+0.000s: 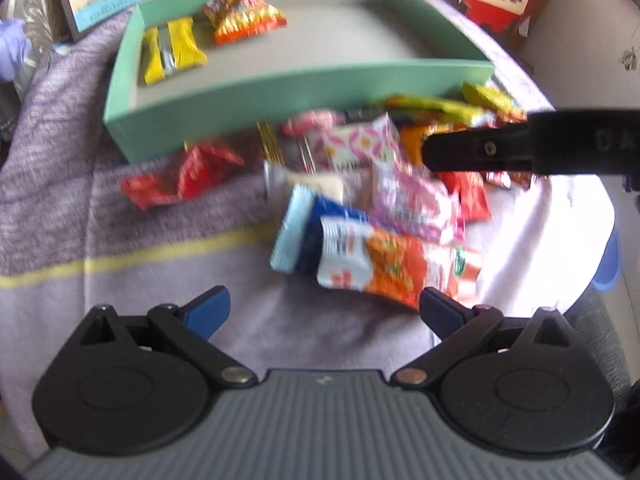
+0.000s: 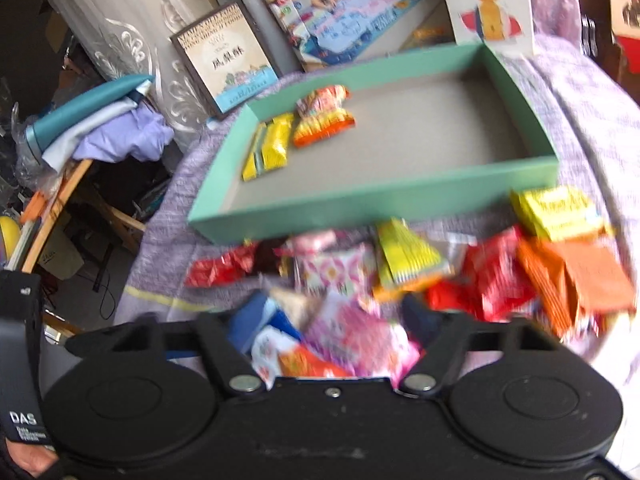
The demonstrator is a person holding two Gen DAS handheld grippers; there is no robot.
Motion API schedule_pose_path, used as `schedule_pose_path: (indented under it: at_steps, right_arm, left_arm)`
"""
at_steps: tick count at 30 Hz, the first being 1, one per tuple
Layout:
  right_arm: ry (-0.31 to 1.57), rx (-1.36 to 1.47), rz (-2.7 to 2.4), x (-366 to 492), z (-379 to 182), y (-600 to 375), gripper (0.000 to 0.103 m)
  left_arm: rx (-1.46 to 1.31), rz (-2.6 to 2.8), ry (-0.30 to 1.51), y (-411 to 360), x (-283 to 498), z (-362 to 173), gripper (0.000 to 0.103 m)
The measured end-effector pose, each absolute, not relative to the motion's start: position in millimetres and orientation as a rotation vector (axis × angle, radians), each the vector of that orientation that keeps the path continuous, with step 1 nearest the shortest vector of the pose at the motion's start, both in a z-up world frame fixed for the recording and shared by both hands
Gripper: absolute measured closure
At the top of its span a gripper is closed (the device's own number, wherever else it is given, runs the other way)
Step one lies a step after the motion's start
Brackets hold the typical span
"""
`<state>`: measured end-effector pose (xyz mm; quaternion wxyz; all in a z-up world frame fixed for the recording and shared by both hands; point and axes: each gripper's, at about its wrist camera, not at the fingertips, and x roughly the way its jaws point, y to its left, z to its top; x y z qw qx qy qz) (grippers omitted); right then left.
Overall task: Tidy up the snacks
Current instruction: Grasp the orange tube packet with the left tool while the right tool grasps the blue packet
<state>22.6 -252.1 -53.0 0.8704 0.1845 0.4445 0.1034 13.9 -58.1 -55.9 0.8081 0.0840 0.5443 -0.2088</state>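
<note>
Currently both tongs stand apart and empty: the left tongs [image 1: 324,310] hang short of the snack pile [image 1: 372,200], the right tongs [image 2: 328,320] right over it. Beyond them sits the green tray [image 2: 376,204] on the worktop. These light, crinkly, slippery packets probably grip best at a flat crimped end seam.

A lilac cloth [image 1: 100,208] with a yellow stripe [image 1: 120,260] covers the desk, framed pictures [image 2: 226,58] propped at twelve o'clock, crumpled lavender fabric [image 2: 124,138] heaped at nine o'clock.
</note>
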Motion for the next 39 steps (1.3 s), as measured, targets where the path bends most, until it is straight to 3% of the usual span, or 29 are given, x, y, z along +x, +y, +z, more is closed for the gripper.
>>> schedule_pose_path:
  at_steps: [2,5,15,22,32,33,36,39]
  right_arm:
    - [0.960,0.404,0.211,17,-64,-255,0.063]
    - [1.012,0.452,0.221,13,-77,-258,0.067]
    - [1.089,0.573,0.306,14,-90,-236,0.067]
    - [1.043,0.606,0.327,21,-83,-238,0.066]
    - [1.002,0.642,0.258,13,-90,-264,0.065]
    - [1.001,0.646,0.258,12,-91,-265,0.065]
    - [1.004,0.652,0.268,12,-93,-266,0.065]
    - [1.009,0.645,0.291,14,-93,-262,0.065]
  left_arm:
    - [0.200,-0.428,1.182,-62,12,-64,0.001]
    - [0.198,-0.372,1.192,-60,13,-71,0.005]
    - [0.135,-0.235,1.185,-31,36,-77,0.007]
    - [0.034,-0.243,1.186,-14,31,-59,0.006]
    - [-0.010,-0.372,1.231,-75,27,-58,0.006]
    - [-0.001,-0.375,1.236,-80,26,-62,0.007]
    - [0.052,-0.378,1.245,-85,23,-73,0.025]
    - [0.107,-0.399,1.214,-80,17,-73,0.026]
